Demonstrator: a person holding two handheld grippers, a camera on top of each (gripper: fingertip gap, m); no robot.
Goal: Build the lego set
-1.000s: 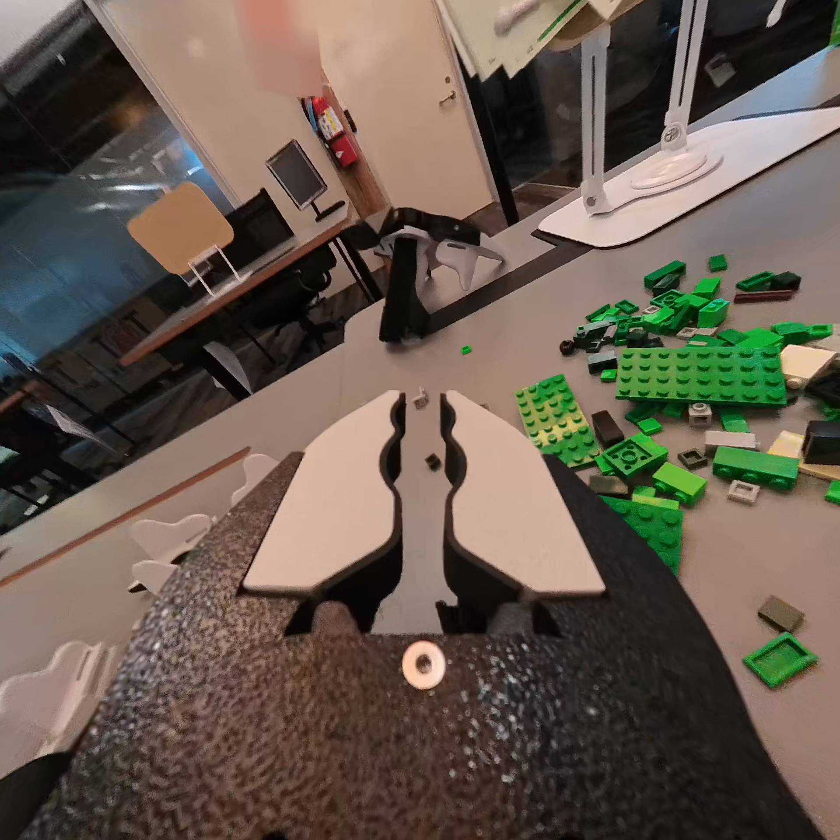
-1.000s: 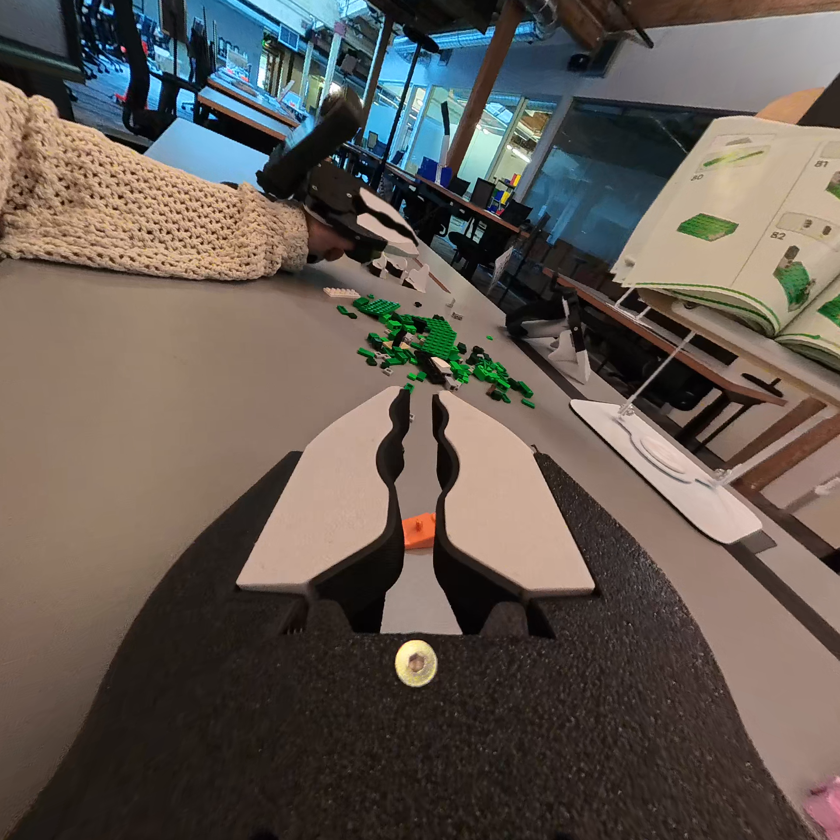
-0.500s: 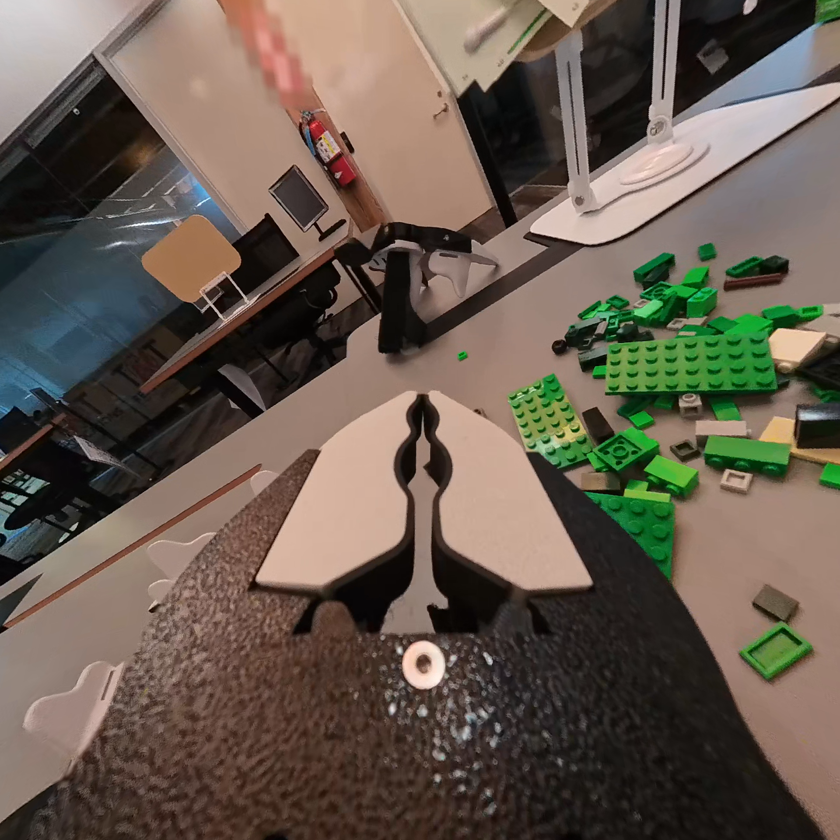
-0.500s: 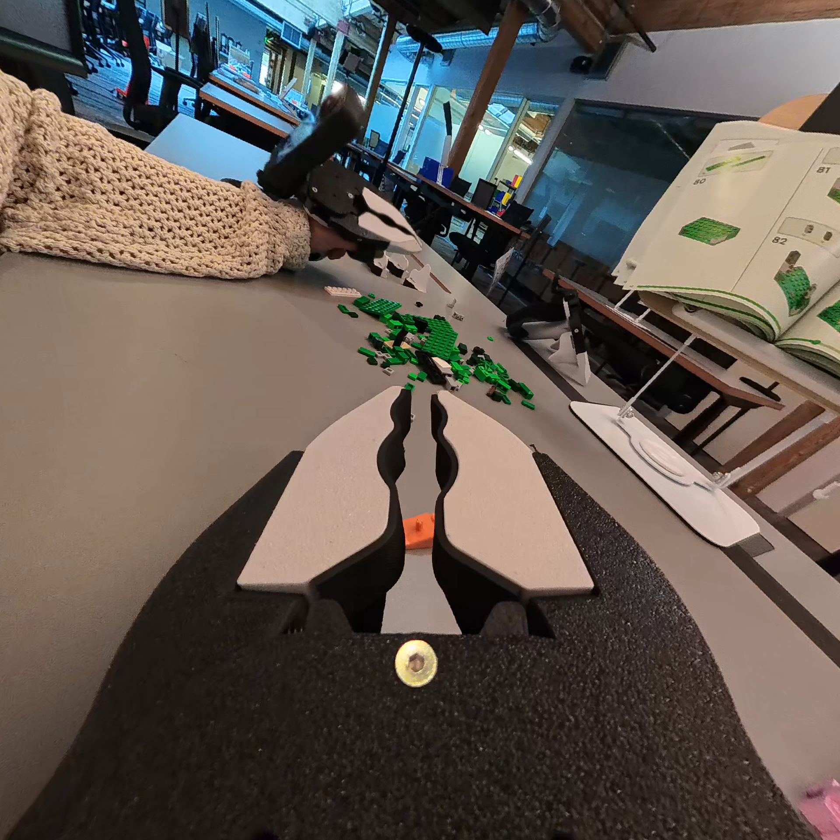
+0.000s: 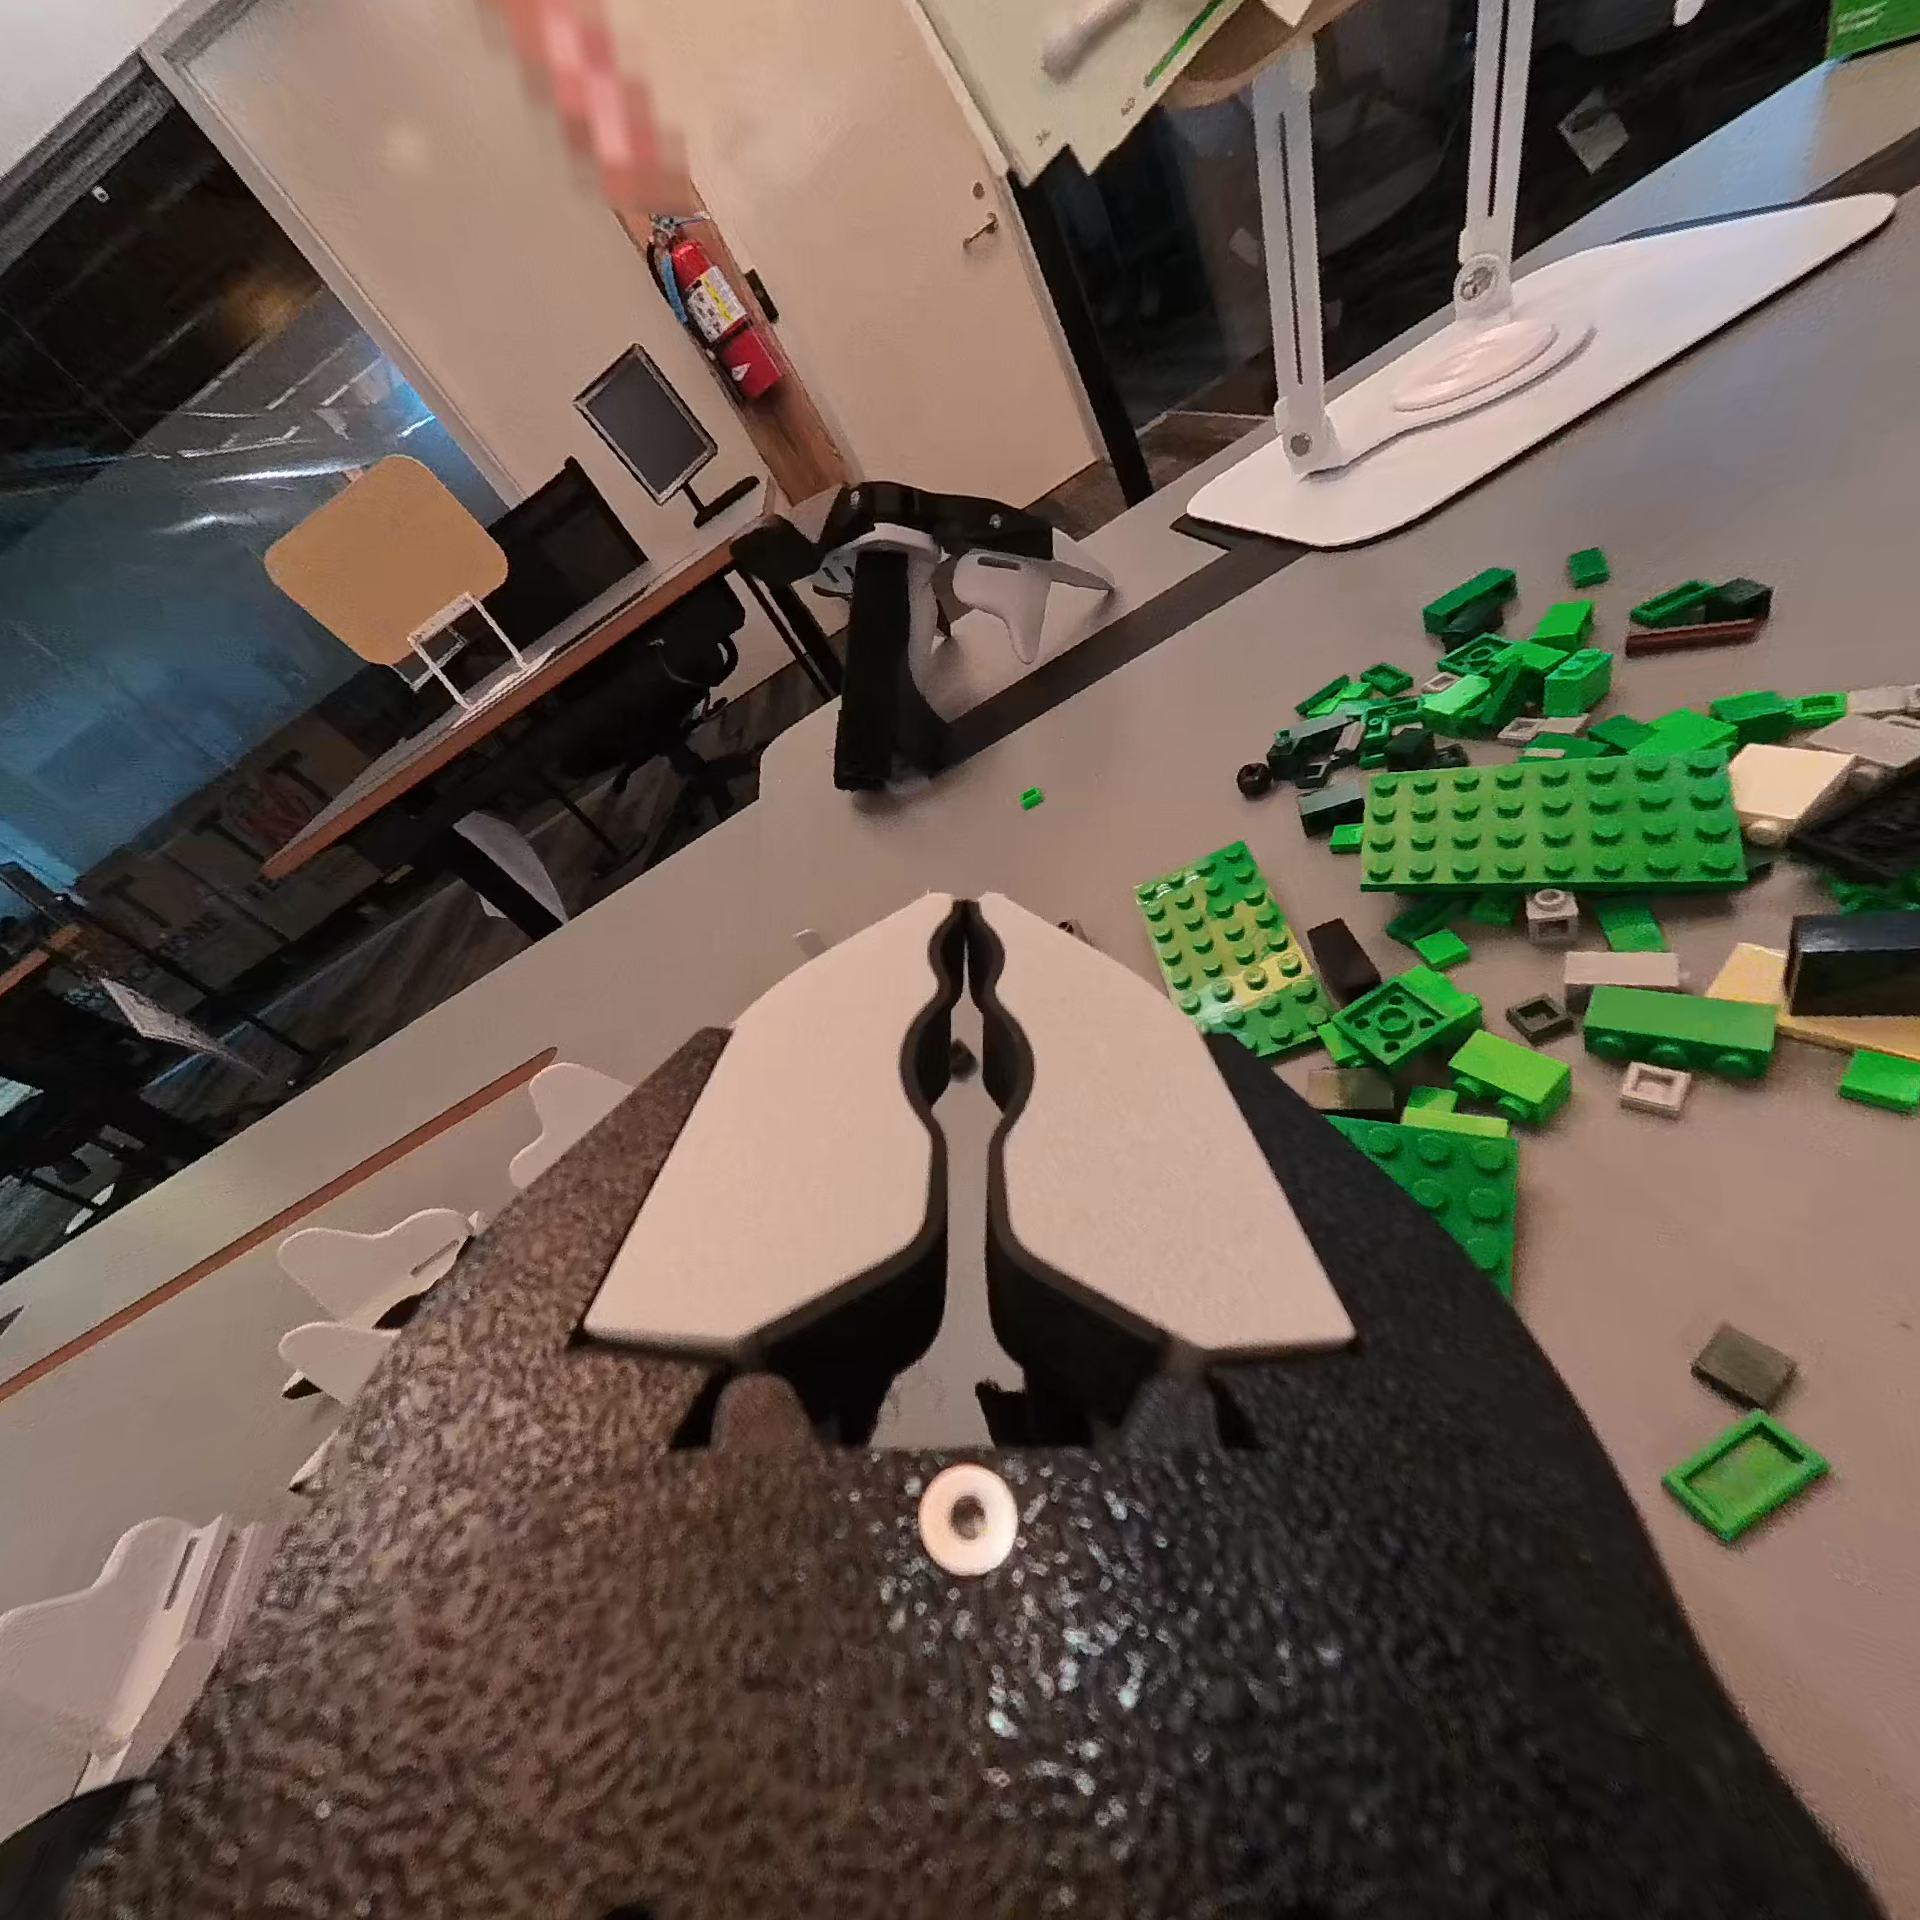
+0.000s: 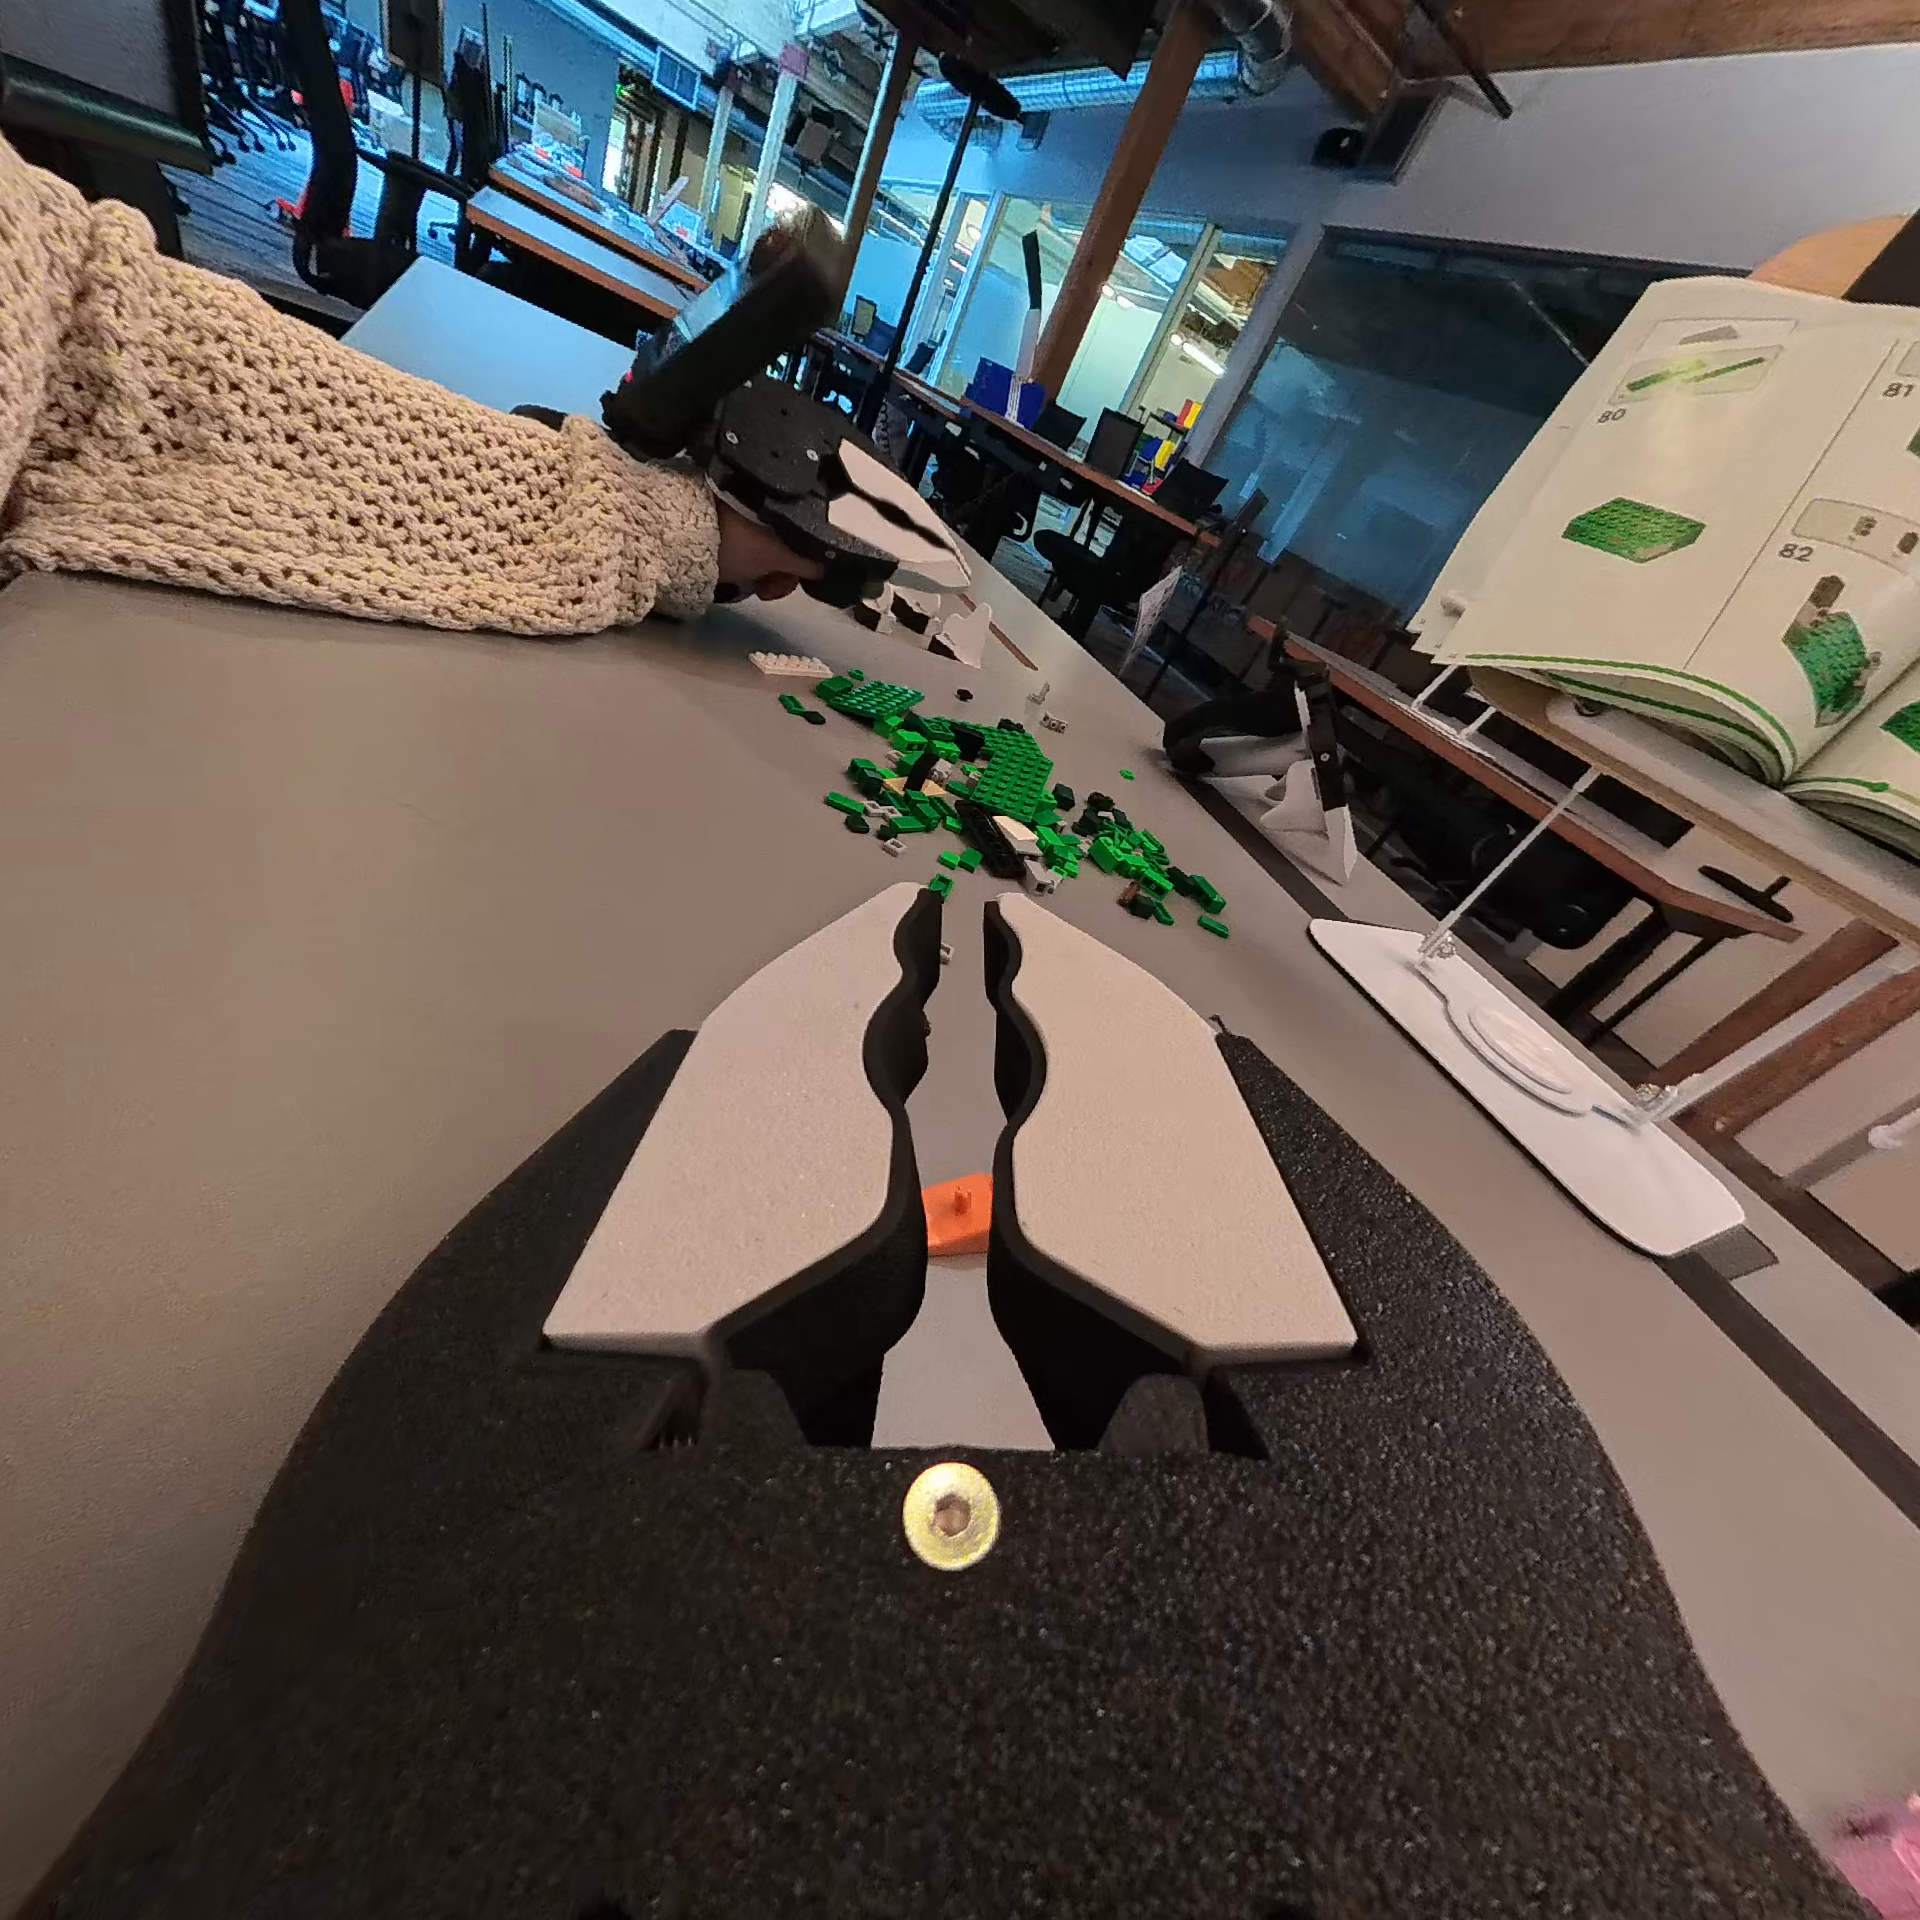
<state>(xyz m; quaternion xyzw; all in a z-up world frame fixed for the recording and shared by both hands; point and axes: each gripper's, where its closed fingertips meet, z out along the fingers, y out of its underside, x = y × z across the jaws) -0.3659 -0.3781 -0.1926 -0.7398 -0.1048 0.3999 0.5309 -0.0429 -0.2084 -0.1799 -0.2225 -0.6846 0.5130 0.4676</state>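
Office desks and glass partitions stand behind a wide grey tabletop [image 6: 416, 831] where the loose lego pieces [image 6: 997, 790] lie scattered, mostly green, toward its far side. An open instruction booklet [image 6: 1704, 520] leans on a white stand [image 6: 1527, 1049] along the right edge.

From the left hand-held gripper [image 5: 966, 920], whose tips are pressed together with no piece visibly between them, the pile sits just to its right. A small square green plate [image 5: 1231, 945] is nearest. Beyond it lies a long green plate [image 5: 1548, 826], its long axis running across the view, roughly square to the way the fingers point. A tiny dark piece [image 5: 961, 1055] shows on the tabletop through the gap under the fingers.

The right hand-held gripper [image 6: 964, 909] stands slightly apart, holding nothing, with a small orange piece [image 6: 958, 1216] on the tabletop below its fingers. It is well apart from the pile, which lies straight ahead of it. The left is clearly nearer, so the next pick likely falls to it, with a swing to the right.
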